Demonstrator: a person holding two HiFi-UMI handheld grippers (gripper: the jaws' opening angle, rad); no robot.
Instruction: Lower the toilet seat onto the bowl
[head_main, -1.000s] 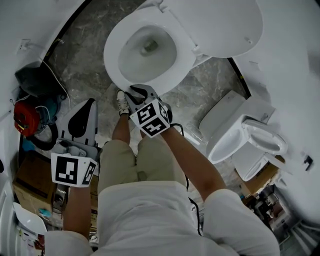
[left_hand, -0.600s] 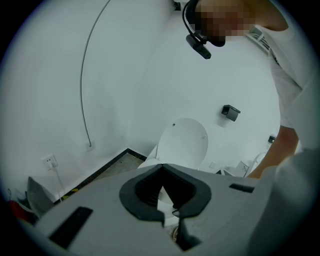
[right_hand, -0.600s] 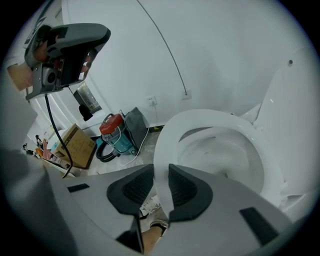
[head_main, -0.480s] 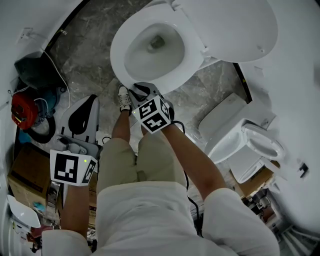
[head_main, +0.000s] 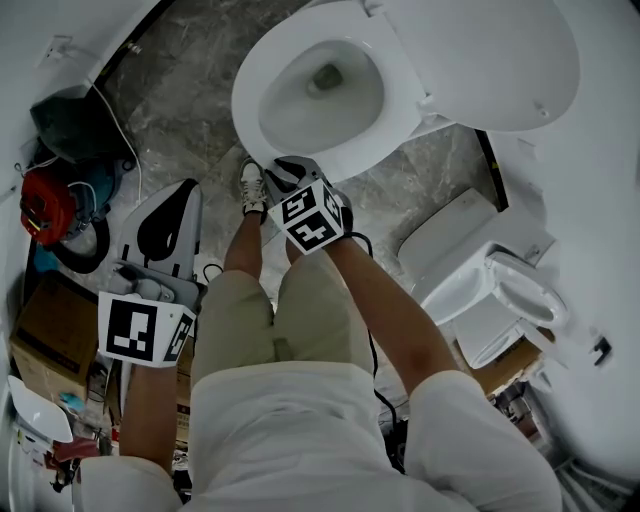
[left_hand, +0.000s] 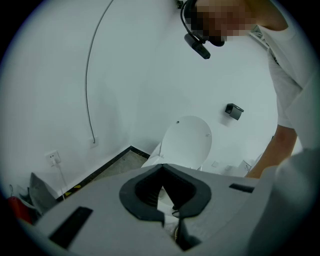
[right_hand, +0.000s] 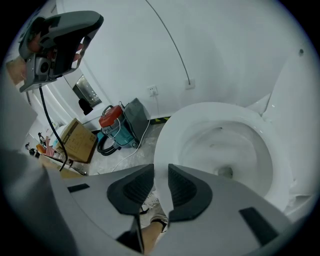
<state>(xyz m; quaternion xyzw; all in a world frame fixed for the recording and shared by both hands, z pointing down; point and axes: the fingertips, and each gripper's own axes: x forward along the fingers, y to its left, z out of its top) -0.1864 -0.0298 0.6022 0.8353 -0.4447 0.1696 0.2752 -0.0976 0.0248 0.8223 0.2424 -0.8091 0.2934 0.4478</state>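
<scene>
While the toilet seat sits low over the bowl, its front edge pinched in the right tool, it probably wants easing down slowly and releasing only once it lies flat. The left tool hangs pressed together and empty above the grey marble floor, with a second toilet and a cardboard box close by.

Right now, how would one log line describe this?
right tongs: shut on toilet seat, front rim | left tongs: shut, empty | lid: up
</scene>
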